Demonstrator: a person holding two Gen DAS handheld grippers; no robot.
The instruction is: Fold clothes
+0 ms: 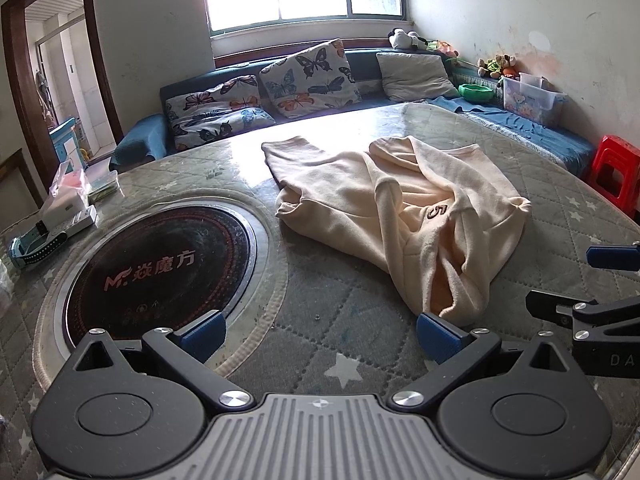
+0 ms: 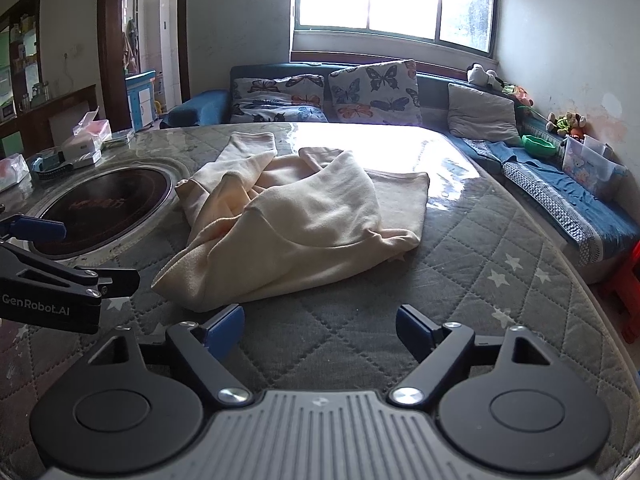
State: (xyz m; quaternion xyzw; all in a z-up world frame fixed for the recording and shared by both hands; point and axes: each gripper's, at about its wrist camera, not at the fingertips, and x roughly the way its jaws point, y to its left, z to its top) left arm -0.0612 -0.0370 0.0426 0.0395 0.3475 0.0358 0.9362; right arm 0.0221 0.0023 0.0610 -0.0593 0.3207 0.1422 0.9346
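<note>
Item: cream fleece sweatshirt with an embroidered "5" (image 1: 400, 208), lying crumpled in a loose heap on the round worktop under a grey star-quilted cover (image 1: 328, 312), just beside the inset black induction hob (image 1: 160, 268); sleeves are bunching over the body, so no neat fold is showing. Left gripper (image 1: 320, 334) and right gripper (image 2: 320, 330) are hovering at the near hem, jaws spread wide and holding nothing, seemingly placed to take two hem points.

Red stool (image 1: 616, 172): cut by frame edge, right of the left gripper (image 1: 320, 336). Sweatshirt (image 1: 400, 208): crumpled ahead, sleeves folded under (lettering partly hidden). Cooktop (image 2: 100, 204) logo: blurred.
</note>
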